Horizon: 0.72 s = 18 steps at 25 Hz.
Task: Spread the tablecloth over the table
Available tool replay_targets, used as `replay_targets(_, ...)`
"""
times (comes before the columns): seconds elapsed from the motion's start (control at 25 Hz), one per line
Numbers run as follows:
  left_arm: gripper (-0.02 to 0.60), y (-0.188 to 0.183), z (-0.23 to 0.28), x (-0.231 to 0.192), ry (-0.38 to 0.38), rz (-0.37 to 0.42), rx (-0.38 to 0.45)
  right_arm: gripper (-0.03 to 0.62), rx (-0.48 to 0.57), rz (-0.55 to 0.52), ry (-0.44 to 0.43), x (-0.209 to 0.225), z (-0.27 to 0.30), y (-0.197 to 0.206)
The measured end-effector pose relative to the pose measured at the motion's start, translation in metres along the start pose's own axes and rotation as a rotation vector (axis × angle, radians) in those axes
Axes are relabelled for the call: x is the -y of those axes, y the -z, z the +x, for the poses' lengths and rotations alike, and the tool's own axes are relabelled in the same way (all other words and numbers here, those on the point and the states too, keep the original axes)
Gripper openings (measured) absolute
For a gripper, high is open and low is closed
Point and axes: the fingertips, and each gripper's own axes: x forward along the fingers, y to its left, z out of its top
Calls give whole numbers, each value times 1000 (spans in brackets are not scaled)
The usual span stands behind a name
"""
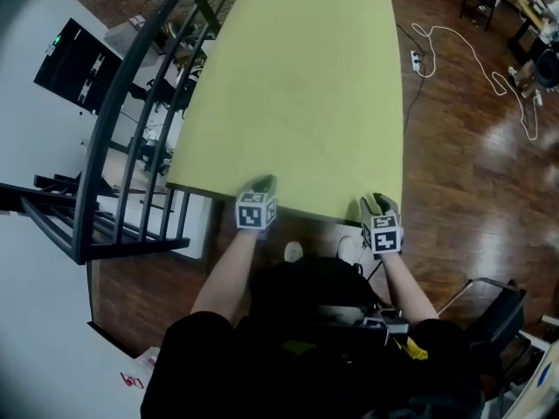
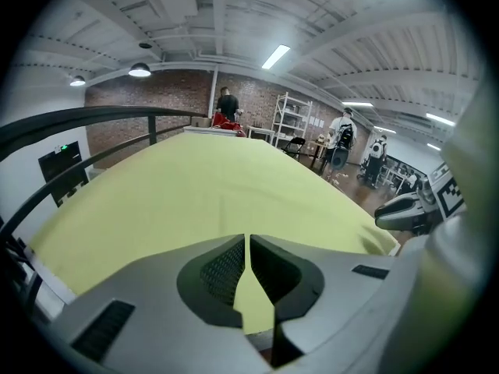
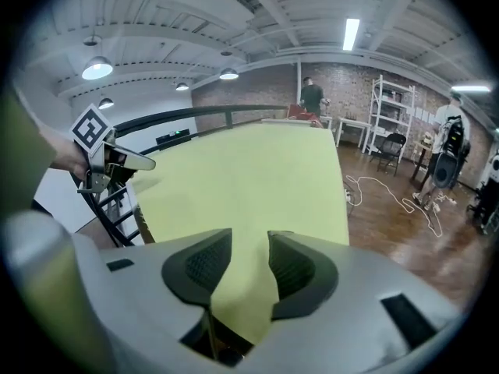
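At the near edge of the table (image 3: 142,218), I am holding the cloth (image 1: 297,94) by its hem with both tools. The left gripper (image 1: 265,184) is clenching a thin fold at the table's near left corner. The right gripper (image 1: 377,203) is grasping a thicker bunch at the near right corner, so its jaws are standing wider. The cloth is lying flat over the top and appears to be reaching the far end. I am gripping at the corners to tension the hem evenly and square the overhang. Judgement: spreading is nearing completion, and only the near drop is awaiting release.
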Motion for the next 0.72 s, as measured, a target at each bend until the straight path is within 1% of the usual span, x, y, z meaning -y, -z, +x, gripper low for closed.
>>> replay_targets(0.16, 20, 4, -6, -31, -3, -15, 0, 155, 33, -32, 2, -31, 24, -18)
replay_targets(0.32, 20, -1, -8, -66, -1, 9, 10, 155, 40, -31, 36, -55, 49, -34)
replay_targets(0.4, 20, 1, -8, -84, -2, 20, 0, 155, 32, -9, 58, -64, 57, -32)
replay_targets(0.56, 20, 21, -9, -109, 10, 58, -56, 155, -18, 24, 75, -82, 54, -16)
replay_targets(0.6, 20, 19, -5, -114, 13, 68, -60, 153, -20, 34, 90, -81, 55, -16)
replay_targets(0.64, 20, 15, -1, -118, 15, 79, -64, 125, -21, 44, 106, -79, 58, -17)
replay_targets(0.72, 20, 14, 8, -123, 19, 97, -89, 121, -38, 62, 125, -76, 65, -14)
